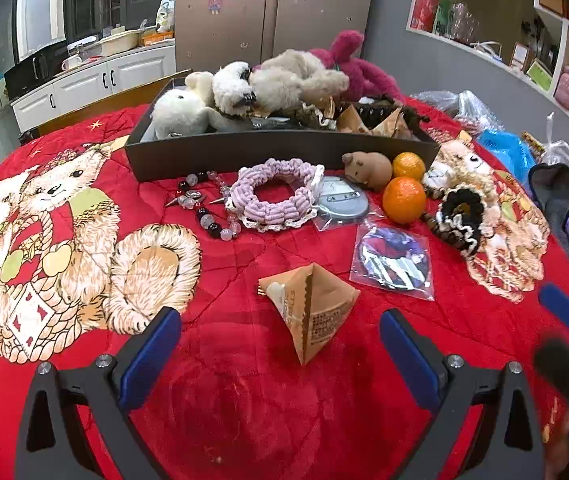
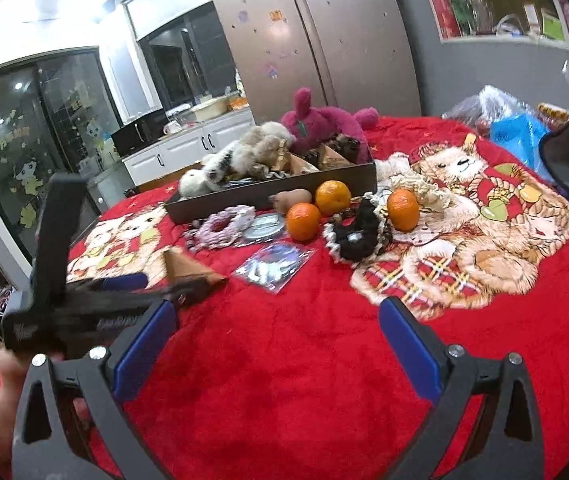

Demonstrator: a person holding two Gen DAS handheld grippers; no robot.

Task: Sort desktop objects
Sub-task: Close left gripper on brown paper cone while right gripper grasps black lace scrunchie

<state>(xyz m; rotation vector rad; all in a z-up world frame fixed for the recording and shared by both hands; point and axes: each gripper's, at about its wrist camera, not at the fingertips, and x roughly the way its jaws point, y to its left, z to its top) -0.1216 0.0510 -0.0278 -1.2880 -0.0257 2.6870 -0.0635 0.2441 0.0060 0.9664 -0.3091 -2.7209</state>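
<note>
The left gripper [image 1: 280, 336] gapes wide, gripping nothing — the brown paper pyramid packet [image 1: 310, 312] sits on the red blanket [image 1: 224, 400] between its fingers, untouched; the right gripper [image 2: 276, 332] — equally wide — hovers empty over bare blanket.

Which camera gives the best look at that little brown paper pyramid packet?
The left wrist view: the packet sits whole and sharp, centred ahead. In the right wrist view, the left claw blurs across it, hiding its lower part.

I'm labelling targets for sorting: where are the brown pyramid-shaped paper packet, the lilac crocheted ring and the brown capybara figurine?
brown pyramid-shaped paper packet [image 1: 316, 308], left wrist view, its front face
lilac crocheted ring [image 1: 272, 210], left wrist view, near rim
brown capybara figurine [image 1: 368, 169], left wrist view, its back
</note>
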